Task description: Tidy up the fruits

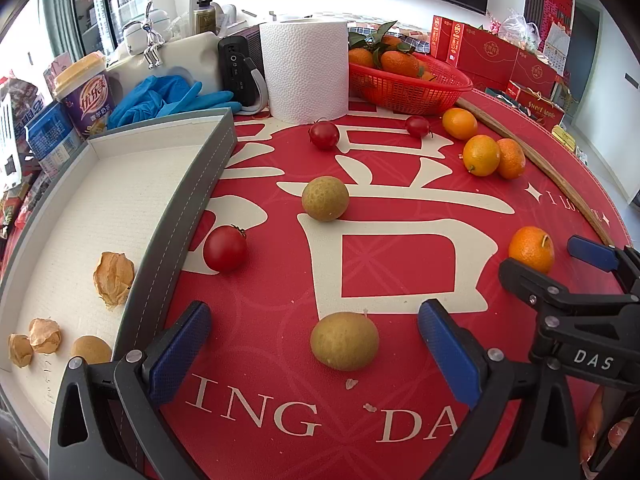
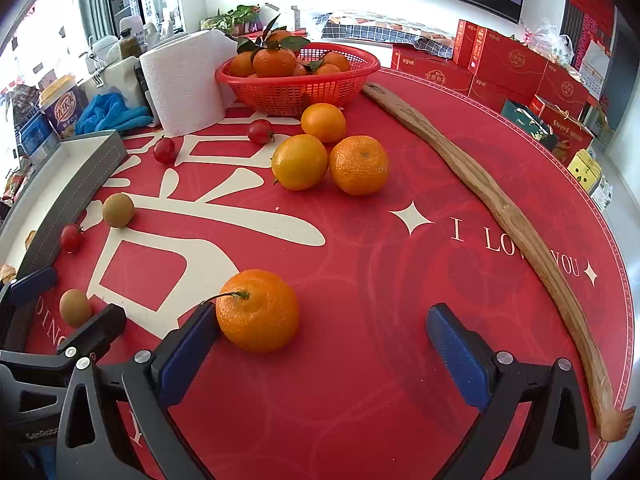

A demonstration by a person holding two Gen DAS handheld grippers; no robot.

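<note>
My left gripper [image 1: 316, 312] is open over the red mat, and a tan longan [image 1: 344, 340] lies loose between its blue pads [image 1: 188, 344]. My right gripper [image 2: 322, 312] is also open; a stemmed mandarin [image 2: 258, 310] rests on the mat against its left pad [image 2: 192, 344], far from the other one. To the left, a grey tray [image 1: 192, 184] holds three papery husk fruits [image 1: 114, 276] and one longan [image 1: 91, 350]. Another longan [image 1: 325, 198], three cherry tomatoes [image 1: 224, 248] and three oranges [image 2: 300, 162] lie scattered on the mat.
A red basket [image 2: 296, 92] of leafy mandarins stands at the back beside a paper towel roll [image 1: 303, 68]. A long wooden back scratcher [image 2: 500, 200] lies along the right side. Blue gloves [image 1: 168, 96], a drink cup [image 1: 82, 92] and red gift boxes [image 2: 508, 60] crowd the edges.
</note>
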